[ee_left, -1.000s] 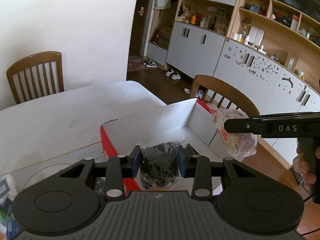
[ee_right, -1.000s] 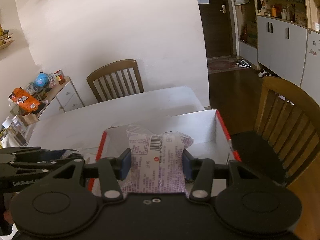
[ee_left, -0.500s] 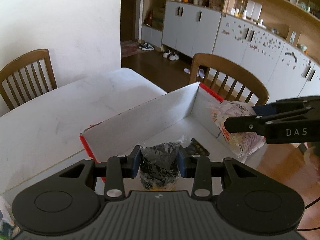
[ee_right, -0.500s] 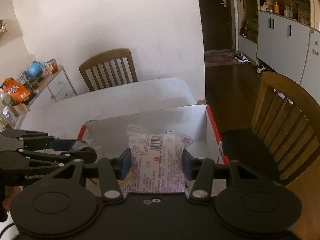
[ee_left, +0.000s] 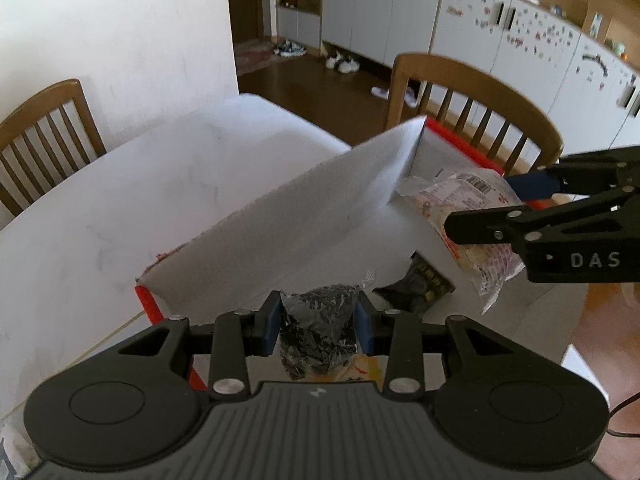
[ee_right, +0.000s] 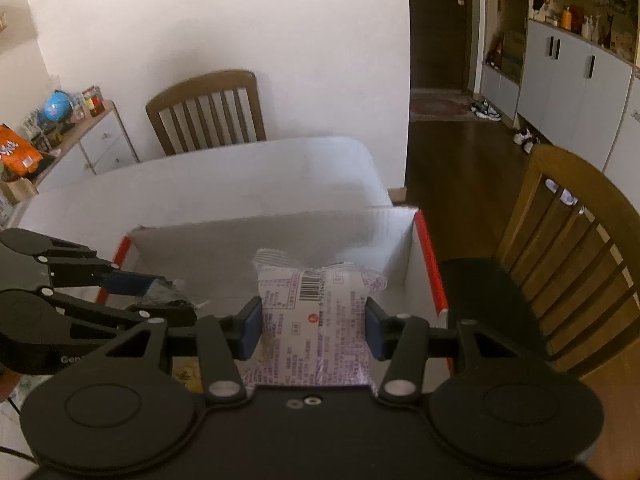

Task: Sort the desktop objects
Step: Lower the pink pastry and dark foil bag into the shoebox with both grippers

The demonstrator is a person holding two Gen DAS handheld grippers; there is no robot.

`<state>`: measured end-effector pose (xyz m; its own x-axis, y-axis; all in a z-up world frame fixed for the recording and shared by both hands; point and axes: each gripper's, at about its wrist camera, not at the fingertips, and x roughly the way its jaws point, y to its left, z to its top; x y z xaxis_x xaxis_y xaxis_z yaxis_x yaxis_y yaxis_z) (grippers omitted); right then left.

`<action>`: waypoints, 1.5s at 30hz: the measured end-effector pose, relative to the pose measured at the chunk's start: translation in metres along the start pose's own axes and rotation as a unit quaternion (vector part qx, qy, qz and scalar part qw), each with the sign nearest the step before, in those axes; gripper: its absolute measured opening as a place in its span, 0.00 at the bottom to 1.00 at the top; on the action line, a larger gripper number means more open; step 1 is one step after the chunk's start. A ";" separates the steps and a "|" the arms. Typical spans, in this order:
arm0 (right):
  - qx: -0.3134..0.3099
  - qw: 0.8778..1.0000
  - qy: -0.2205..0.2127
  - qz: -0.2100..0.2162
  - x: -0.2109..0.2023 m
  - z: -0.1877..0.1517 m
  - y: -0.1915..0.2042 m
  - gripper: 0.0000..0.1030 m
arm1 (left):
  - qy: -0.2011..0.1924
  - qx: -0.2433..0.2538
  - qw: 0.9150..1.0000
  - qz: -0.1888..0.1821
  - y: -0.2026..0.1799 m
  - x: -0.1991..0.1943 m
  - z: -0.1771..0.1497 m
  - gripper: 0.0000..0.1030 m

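My left gripper point(ee_left: 319, 325) is shut on a dark crinkled snack packet point(ee_left: 316, 330) and holds it over the near-left part of an open white cardboard box with red outer edges point(ee_left: 320, 200). My right gripper point(ee_right: 313, 330) is shut on a white and purple snack bag with a barcode point(ee_right: 314, 320) above the same box point(ee_right: 256, 240). The right gripper and its bag point(ee_left: 468, 216) show at the right of the left wrist view. The left gripper point(ee_right: 160, 296) shows at the left of the right wrist view. A small dark packet point(ee_left: 416, 284) lies on the box floor.
The box stands on a white table point(ee_left: 160, 184). Wooden chairs stand at the far side point(ee_right: 206, 110) and at the right point(ee_right: 560, 248) of the table. A low cabinet with clutter point(ee_right: 60, 128) stands at the far left. Grey cupboards point(ee_left: 400, 8) line the back wall.
Both grippers have moved forward and lower over the box, each still holding its packet. The box now fills more of both views.
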<state>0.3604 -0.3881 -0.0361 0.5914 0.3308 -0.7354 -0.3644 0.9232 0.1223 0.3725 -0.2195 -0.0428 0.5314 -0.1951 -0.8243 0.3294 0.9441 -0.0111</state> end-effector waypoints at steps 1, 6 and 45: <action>-0.005 1.000 0.005 -0.003 0.005 0.000 0.000 0.49 | 0.004 0.003 1.000 0.001 0.000 0.003 0.000 0.35; -0.009 1.000 0.022 -0.013 0.026 0.002 -0.003 0.49 | 0.021 0.008 1.000 0.005 -0.002 0.015 0.004 0.35; -0.030 0.989 0.144 -0.007 0.113 0.027 0.009 0.49 | 0.124 0.006 0.992 0.030 -0.002 0.068 0.020 0.35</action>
<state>0.4430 -0.3369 -0.1000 0.3693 0.2410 -0.8975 -0.4052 0.9109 0.0779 0.4240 -0.2405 -0.0877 0.3416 -0.0665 -0.9375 0.3141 0.9482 0.0472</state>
